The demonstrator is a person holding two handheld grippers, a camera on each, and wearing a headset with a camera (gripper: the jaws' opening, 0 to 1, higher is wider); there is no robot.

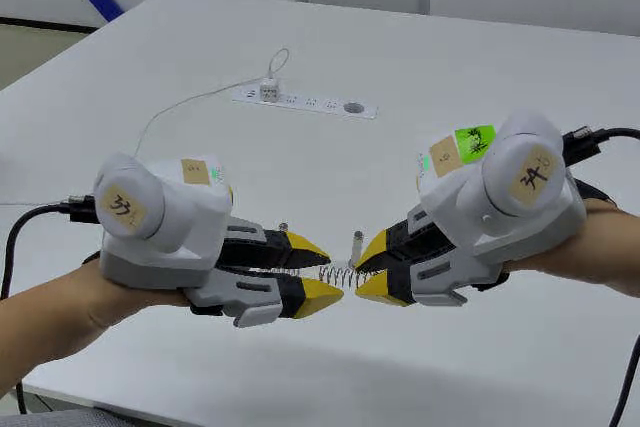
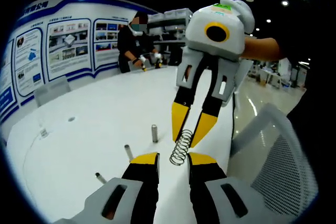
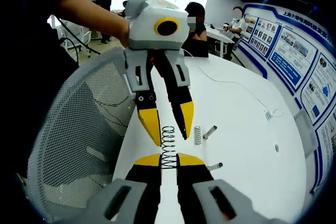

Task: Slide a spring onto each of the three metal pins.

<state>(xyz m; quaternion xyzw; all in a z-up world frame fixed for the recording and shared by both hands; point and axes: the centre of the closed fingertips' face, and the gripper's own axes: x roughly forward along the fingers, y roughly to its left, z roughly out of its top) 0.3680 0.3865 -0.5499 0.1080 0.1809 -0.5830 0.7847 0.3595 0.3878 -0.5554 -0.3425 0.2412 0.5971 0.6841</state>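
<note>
The step in hand looks like carrying a spring to a pin and threading it on. The bench (image 1: pixel 450 57) is a wide, smooth, matt white top, so a dropped coil would probably roll, and the work is best kept low over it. The right gripper (image 3: pixel 168 159) has its fingers clamped on one end of the spring. The left gripper (image 2: pixel 173 158) faces it with fingers apart, and the coil's free end lies between them ungripped. I would let one gripper carry and use the other only to steady, leaving the free end's bore open. The power strip (image 1: pixel 305 102) is a flat white plastic bar with a thin cable, and all the work lies on the person's side of it, well apart from it. The pins (image 2: pixel 154 132) are three short, smooth grey metal cylinders standing between the power strip and the grippers. Come down over a tip in line with the pin, not at a slant. The spring (image 1: pixel 338 273) hangs in the air between the grippers, just farther from the power strip than the pins. It is thin bright wire in open coils, liable to buckle or pop free if squeezed hard. A second spring (image 3: pixel 198 135) stands among the pins, and I cannot tell whether it sits on one.
</note>
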